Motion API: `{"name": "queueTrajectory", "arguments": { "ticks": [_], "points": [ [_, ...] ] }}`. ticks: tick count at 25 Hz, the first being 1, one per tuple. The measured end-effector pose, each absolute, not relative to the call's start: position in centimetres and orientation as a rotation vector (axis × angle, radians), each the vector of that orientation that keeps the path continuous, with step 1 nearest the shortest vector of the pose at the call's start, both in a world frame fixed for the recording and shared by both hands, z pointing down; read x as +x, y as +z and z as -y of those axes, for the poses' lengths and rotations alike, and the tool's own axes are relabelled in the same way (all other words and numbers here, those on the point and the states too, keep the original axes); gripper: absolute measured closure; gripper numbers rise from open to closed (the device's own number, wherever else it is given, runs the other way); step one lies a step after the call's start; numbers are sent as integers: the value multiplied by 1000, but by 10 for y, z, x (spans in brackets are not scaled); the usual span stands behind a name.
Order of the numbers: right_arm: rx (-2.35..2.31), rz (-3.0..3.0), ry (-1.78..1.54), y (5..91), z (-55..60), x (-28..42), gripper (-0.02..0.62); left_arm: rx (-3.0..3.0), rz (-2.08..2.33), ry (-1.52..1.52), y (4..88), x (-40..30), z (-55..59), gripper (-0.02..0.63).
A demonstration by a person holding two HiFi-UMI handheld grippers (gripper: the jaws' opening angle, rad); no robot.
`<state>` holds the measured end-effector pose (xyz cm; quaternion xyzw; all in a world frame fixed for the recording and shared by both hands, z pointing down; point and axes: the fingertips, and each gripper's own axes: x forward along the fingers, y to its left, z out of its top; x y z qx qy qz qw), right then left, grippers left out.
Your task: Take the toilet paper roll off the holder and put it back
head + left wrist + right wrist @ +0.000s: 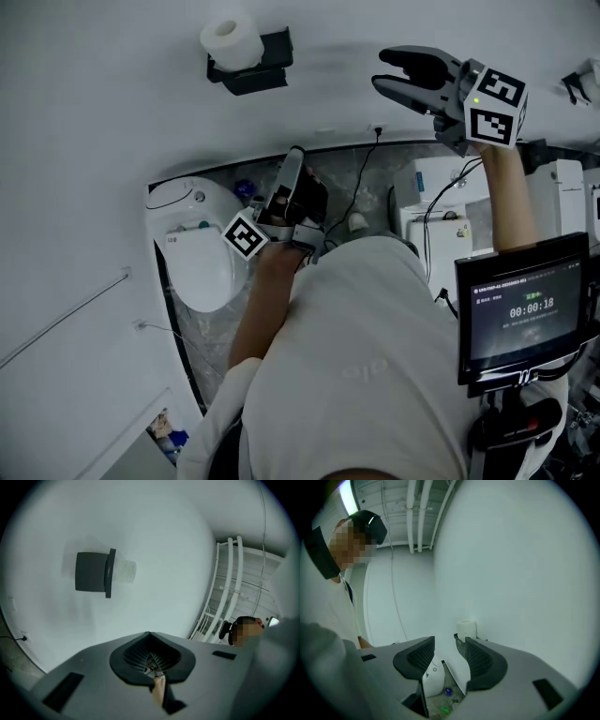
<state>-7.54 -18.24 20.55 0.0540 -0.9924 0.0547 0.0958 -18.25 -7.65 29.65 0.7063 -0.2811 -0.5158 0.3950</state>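
**Roll on its holder, both claws empty**

Your white toilet paper roll (pixel 232 40) sits on the black wall-mounted holder (pixel 253 66), up on the plain white wall (pixel 94 122), and neither claw is touching it. Your right claw (pixel 382 71) is raised in front of that wall. It's to the right of the holder and well apart from it, jaws spread wide with nothing between them.

Look along it in the right gripper view. The right claw (pixel 449 656) gapes open, and through the gap you see the toilet paper roll (pixel 466 629) standing on the holder (pixel 460 642), far off. Below them is the white ceramic toilet (pixel 432 679) on the grey stone-patterned floor (pixel 452 700).

Your left claw (pixel 294 157) is the lower one. In the head view it sits below the holder, held out over the floor just to the right of the toilet (pixel 192 246). The left gripper view shows its jaws pressed together, tip to tip, so the left claw (pixel 149 639) has hold of nothing. Beyond it, the holder (pixel 93 572) shows dark against the wall (pixel 164 536). The toilet paper roll (pixel 124 570) juts from its side, well clear of the claw.

Down at your right, a dark screen (pixel 527 309) shows a timer reading.
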Motion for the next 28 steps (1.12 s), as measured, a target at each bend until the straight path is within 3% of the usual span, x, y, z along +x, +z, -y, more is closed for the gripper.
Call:
{"name": "queueTrajectory", "arguments": {
  "ticks": [28],
  "points": [
    [841, 3369, 1303, 300, 139, 20, 390, 1766, 527, -1152, 321, -117, 111, 601]
  ]
}}
